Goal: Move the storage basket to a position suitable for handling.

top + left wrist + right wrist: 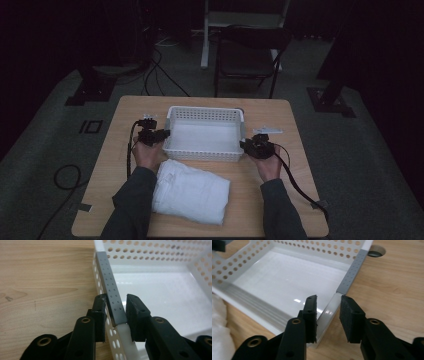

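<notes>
You have the white basket (204, 133) on the table (295, 165), just beyond the folded white towel (190, 191), with a gripper at each short end.

Your left gripper (116, 312) straddles the rim at the near end of its grey strip (110, 287); the jaws stand slightly apart, touching or nearly touching the wall.

Your right gripper (328, 315) straddles the basket's near corner, jaws half open and not clamped.

I judge you are about to grip both ends: shift the right off the rounded corner onto the grey strip (352, 272), close both evenly, then lift level.
</notes>
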